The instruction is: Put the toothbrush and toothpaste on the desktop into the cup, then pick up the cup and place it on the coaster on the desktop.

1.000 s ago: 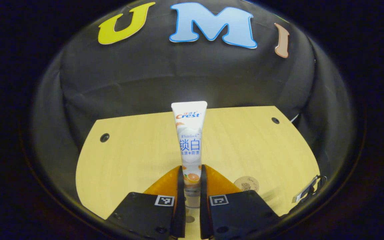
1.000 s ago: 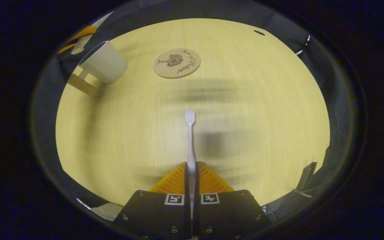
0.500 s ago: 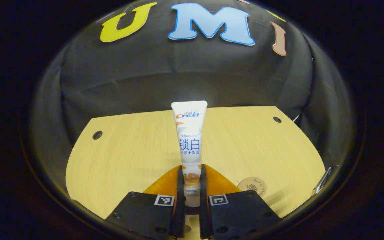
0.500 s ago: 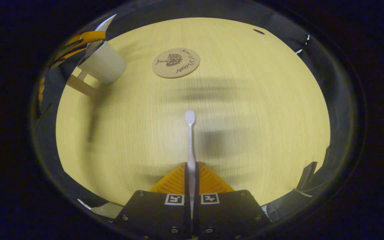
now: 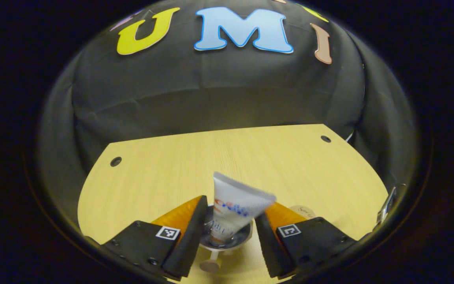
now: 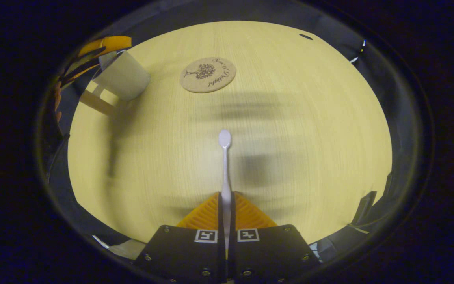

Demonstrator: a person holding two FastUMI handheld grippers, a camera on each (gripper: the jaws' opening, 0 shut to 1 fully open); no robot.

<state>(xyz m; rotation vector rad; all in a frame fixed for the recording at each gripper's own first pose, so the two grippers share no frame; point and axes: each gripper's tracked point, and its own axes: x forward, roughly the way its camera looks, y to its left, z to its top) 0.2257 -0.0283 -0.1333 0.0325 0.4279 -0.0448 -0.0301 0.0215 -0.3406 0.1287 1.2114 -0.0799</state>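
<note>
White toothpaste tube (image 5: pixel 233 205) tilts, blurred, in cup (image 5: pixel 227 240) between spread gripper (image 5: pixel 227 232) fingers

Ahead of right gripper (image 6: pixel 226 205): bare desktop (image 6: pixel 309 130); coaster (image 6: pixel 207 74) farther ahead, cup (image 6: pixel 122 77) far ahead-left with left gripper (image 6: pixel 93 53) over it.

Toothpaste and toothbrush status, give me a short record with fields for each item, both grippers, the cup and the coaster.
toothpaste: tilted, lower end inside the cup, blurred
cup: standing on the table, coaster beside it
left gripper: open, fingers either side of the cup
toothbrush: clamped by its handle, head pointing forward over the table
right gripper: shut on the toothbrush
coaster: bare, cup not on it
</note>
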